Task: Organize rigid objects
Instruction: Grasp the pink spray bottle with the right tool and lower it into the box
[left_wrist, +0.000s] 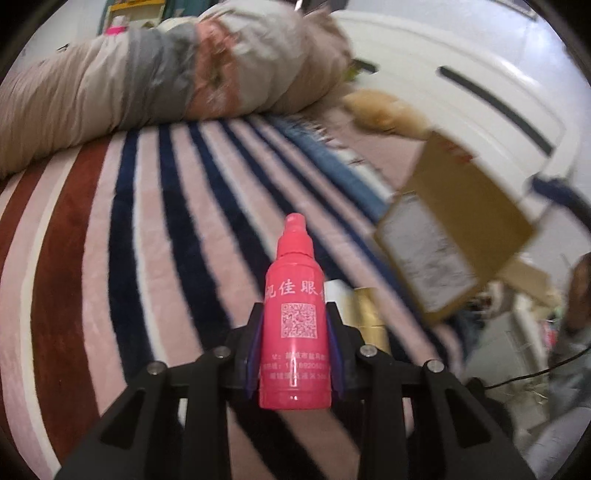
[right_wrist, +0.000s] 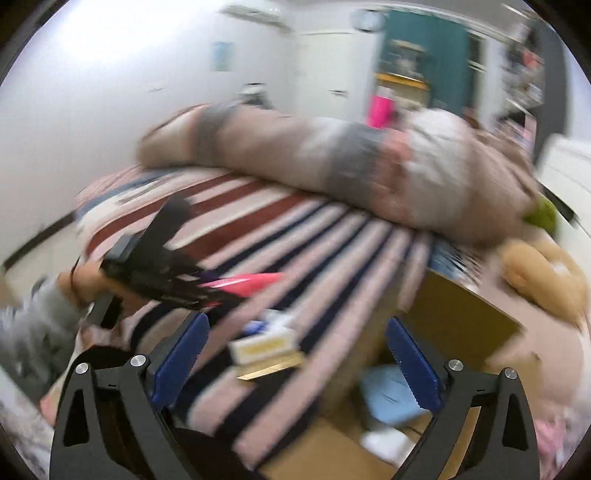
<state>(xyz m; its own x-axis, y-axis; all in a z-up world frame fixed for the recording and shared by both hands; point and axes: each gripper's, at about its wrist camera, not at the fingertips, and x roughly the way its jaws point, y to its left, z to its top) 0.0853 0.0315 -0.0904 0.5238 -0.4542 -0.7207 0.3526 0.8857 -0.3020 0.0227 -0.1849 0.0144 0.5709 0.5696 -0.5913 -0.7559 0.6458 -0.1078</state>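
Observation:
My left gripper is shut on a pink spray bottle with white print and a QR code, held above the striped bedspread. The same bottle and the left gripper show blurred at the left of the right wrist view. My right gripper is open and empty above a white and gold box lying on the bedspread. An open cardboard box stands at its right with a light blue item inside. The cardboard box also shows at the left wrist view's right.
A rolled beige and grey quilt lies across the far side of the bed, also in the right wrist view. A tan plush toy lies at the right. A gold box sits behind the bottle. White wardrobe doors stand beyond.

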